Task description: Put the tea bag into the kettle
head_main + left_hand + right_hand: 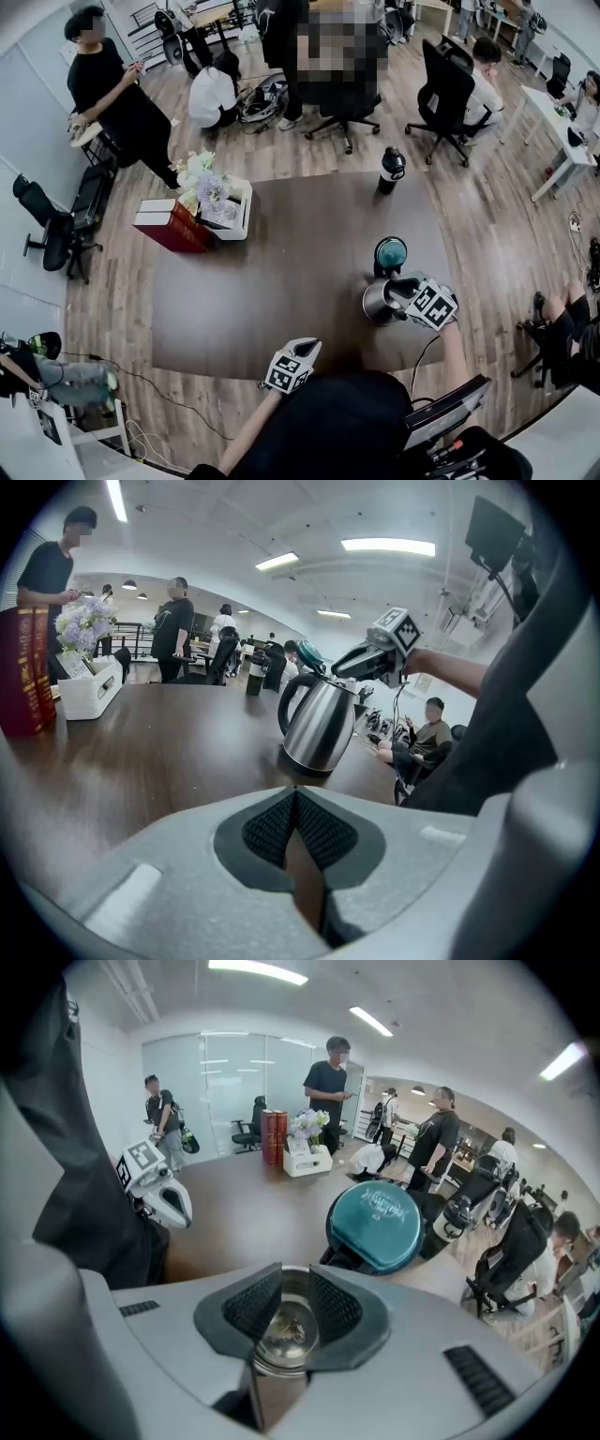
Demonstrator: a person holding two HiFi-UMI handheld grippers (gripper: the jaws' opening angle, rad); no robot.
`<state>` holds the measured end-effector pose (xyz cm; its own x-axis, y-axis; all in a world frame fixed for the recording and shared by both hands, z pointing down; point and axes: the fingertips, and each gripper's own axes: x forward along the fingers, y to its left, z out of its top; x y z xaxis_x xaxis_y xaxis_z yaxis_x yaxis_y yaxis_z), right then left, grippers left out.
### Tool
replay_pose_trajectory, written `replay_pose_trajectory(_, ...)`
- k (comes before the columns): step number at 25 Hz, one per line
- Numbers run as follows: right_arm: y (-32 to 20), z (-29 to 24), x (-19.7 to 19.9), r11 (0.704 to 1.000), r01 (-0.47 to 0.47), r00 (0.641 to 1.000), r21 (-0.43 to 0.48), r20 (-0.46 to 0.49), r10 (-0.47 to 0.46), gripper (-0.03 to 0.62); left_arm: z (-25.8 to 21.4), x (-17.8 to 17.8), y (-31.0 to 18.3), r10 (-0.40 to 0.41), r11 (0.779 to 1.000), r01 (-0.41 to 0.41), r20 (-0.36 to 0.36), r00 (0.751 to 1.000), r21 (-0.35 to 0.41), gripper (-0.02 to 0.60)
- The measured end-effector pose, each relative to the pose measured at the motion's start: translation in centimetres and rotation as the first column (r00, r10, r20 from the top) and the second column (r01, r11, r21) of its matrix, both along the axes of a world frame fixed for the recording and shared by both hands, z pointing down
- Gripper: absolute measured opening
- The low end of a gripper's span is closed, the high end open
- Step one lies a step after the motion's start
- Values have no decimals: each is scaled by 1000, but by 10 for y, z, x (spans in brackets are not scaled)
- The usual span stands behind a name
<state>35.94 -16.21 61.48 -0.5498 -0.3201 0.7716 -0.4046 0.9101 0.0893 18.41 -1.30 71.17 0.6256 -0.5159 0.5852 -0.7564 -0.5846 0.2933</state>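
Black short-sleeved top (337, 422) on the person. Left gripper (295, 827) and right gripper (284, 1309) share smooth pale grey shells. Each carries a white cube (289, 367) printed with black square markers. Dark, mesh-textured pads (246, 1305) line the jaws, and ribbed dark slots (478, 1379) sit in the shells. A thin dark cable (417, 367) trails from the right gripper.

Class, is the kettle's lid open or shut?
Open: the teal lid stands tipped back, and the right gripper view looks into the kettle interior.
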Motion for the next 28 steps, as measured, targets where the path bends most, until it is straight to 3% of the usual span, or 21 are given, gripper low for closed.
replay_pose_trajectory(4,2,-36,-14,998,-32,990,50,139,25,92,0,4,2,20,1000,-20,6,1000,-2,2)
replay_pose_trajectory(7,6,-67,-38,995,-39,957,89,291,11,92,-5,2,0,17,1000,-17,-4,1000,15,2)
replay_pose_trajectory(11,19,-103,-75,991,-31,860,130,509,-40,88,-8,-7,2,2,1000,-2,-9,1000,21,2)
replay_pose_trajectory(14,36,-122,-102,988,-14,774,152,628,-85,43,-10,-15,6,1,1000,-1,-13,1000,26,2)
replay_pose_trajectory(18,57,-123,-138,989,14,718,147,687,-112,20,-17,-31,5,-11,998,12,-23,1000,61,2)
replay_pose_trajectory(22,77,-116,-177,992,56,692,113,712,-120,9,-23,-53,8,-17,998,18,-22,1000,61,2)
replay_pose_trajectory(28,94,-99,-227,999,40,643,-12,765,-17,8,-37,-94,11,0,999,1,-23,1000,48,2)
